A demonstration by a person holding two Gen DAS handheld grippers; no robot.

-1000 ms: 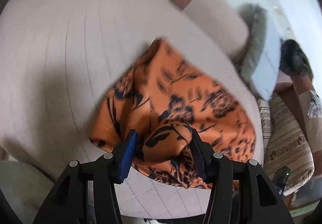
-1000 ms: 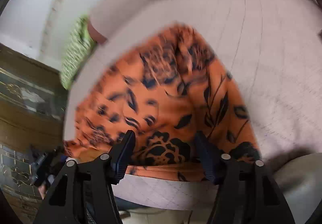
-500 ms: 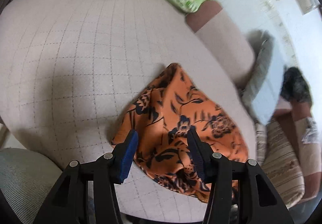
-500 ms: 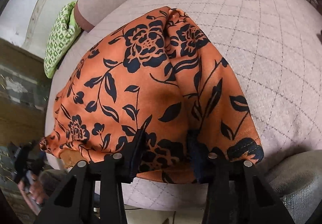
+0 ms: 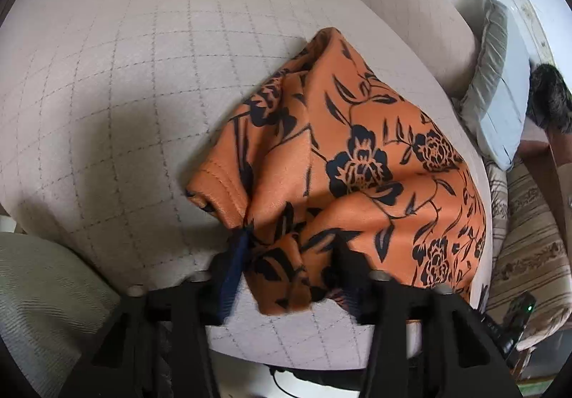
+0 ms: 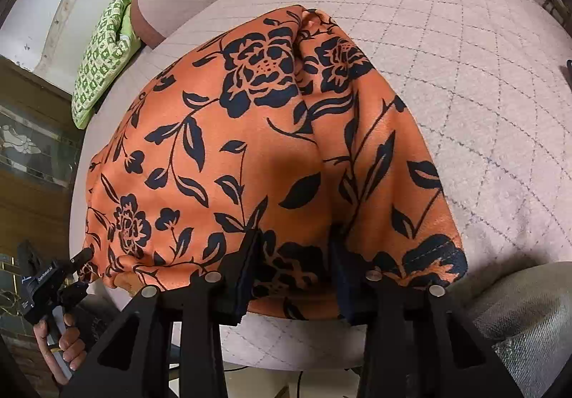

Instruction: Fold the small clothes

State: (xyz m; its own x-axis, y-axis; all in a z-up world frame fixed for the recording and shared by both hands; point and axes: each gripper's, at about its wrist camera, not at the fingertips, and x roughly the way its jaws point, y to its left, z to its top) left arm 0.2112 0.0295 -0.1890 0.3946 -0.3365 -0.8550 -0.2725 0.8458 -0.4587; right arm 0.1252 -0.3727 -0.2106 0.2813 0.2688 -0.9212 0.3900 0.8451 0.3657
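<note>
Left hand-held gripper: fingers partly spread, with a bunched fold of the cloth between them; the blue left pad touches the fabric at a gathered hem, the right finger is partly hidden by fabric. Whether it is really pinching the fold, I cannot tell.
Right hand-held gripper: fingers partly spread, both tips tucked under the cloth's near edge, fabric bulging between them; firm grip or not, I cannot tell.
Left hand: seen in the right wrist view at the cushion's near left edge, fingers wrapped round the gripper's handle, the tool pointing at the cloth's left corner.
Cloth: orange with dark flowers, lying rumpled on the cushion, spread from its middle to the near edge, where a flap hangs over between the left gripper's fingers.
Cushion: pale, quilted in squares.
Green pillow: at the cushion's far left, apart from the cloth.
Grey pillow: beyond the cushion's far right edge.
</note>
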